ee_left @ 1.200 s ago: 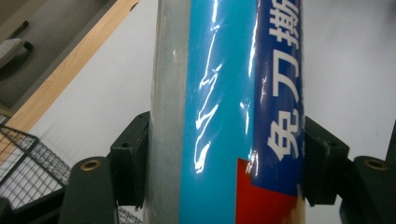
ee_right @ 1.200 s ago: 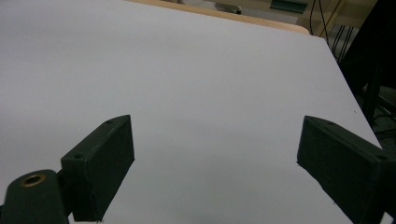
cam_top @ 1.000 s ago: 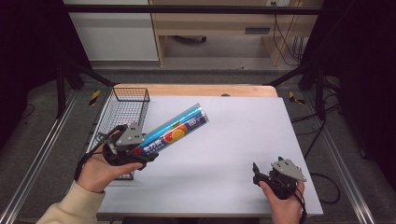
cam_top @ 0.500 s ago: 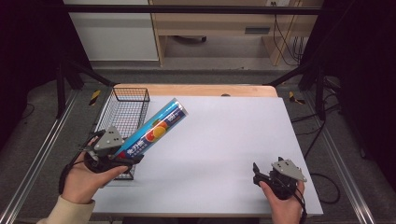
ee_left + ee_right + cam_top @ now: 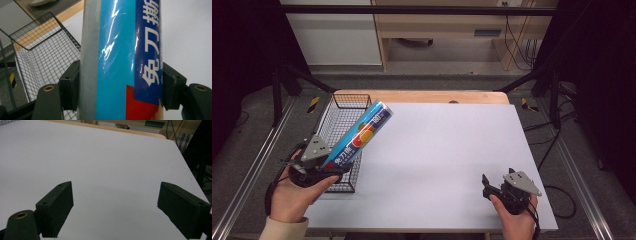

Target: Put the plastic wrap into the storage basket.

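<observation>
A long blue tube (image 5: 360, 135) with red, orange and white print is held slanting up to the right over the wire basket (image 5: 333, 131). My left gripper (image 5: 328, 167) is shut on its lower end at the table's left edge. In the left gripper view the tube (image 5: 122, 60) stands between both pads, which press its sides, and the basket (image 5: 37, 62) lies behind it to the left. My right gripper (image 5: 486, 184) rests low at the front right of the white table (image 5: 442, 150). Its jaws stand wide apart over bare table (image 5: 110, 170), open with nothing between them.
The black wire basket stands at the table's left edge, its floor bare where visible. A wooden strip (image 5: 432, 96) runs along the table's far edge. Metal rails (image 5: 252, 165) flank the table, and a cabinet (image 5: 332, 30) and shelf stand behind.
My left gripper has carried the tube leftward from over the table's middle-left to above the basket. The right gripper has stayed where it was.
</observation>
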A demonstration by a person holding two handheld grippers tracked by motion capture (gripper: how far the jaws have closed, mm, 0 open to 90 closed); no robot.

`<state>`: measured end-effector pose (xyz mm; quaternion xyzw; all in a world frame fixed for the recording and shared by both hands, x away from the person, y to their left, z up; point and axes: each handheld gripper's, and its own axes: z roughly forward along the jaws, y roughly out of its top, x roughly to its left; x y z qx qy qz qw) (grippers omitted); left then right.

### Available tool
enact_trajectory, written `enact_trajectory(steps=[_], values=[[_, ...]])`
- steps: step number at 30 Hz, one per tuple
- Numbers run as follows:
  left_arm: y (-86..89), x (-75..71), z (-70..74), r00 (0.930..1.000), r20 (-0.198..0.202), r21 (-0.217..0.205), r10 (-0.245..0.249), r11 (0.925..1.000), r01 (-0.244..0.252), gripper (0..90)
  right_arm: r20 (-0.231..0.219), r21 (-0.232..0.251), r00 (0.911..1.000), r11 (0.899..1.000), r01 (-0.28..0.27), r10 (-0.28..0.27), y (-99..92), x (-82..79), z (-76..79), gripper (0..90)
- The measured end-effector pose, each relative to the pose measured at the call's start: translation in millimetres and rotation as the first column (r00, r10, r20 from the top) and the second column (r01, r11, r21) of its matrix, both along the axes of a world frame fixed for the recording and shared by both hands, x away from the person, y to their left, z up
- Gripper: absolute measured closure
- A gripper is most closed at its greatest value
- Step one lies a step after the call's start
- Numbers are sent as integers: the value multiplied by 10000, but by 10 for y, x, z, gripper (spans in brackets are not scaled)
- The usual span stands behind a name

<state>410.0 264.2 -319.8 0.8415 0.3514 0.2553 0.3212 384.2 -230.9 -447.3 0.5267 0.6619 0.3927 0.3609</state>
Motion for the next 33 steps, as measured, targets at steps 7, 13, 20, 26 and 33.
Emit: enact_trajectory(steps=[7, 13, 20, 26, 33], values=[[52, -69, 29, 9986, 27, 121, 523, 9986, -523, 318, 28, 170, 9994, 9992, -350, 350, 27, -18, 9, 136], [70, -98, 30, 9954, -46, 39, 955, 9954, -954, 319, 75, 291, 9990, 9986, -448, 446, 1, -43, 25, 136], [75, -121, 27, 9904, -104, -54, 1380, 9904, -1380, 319, 168, 143, 9981, 9981, -600, 597, 49, -61, 43, 138], [94, -110, 9, 9867, -170, 92, 1618, 9868, -1617, 319, 143, 184, 9985, 9984, -536, 533, 40, -52, 43, 140], [161, -32, -14, 9752, -406, 229, 2176, 9760, -2168, 319, 125, 196, 9986, 9984, -525, 523, 39, -52, 43, 140]])
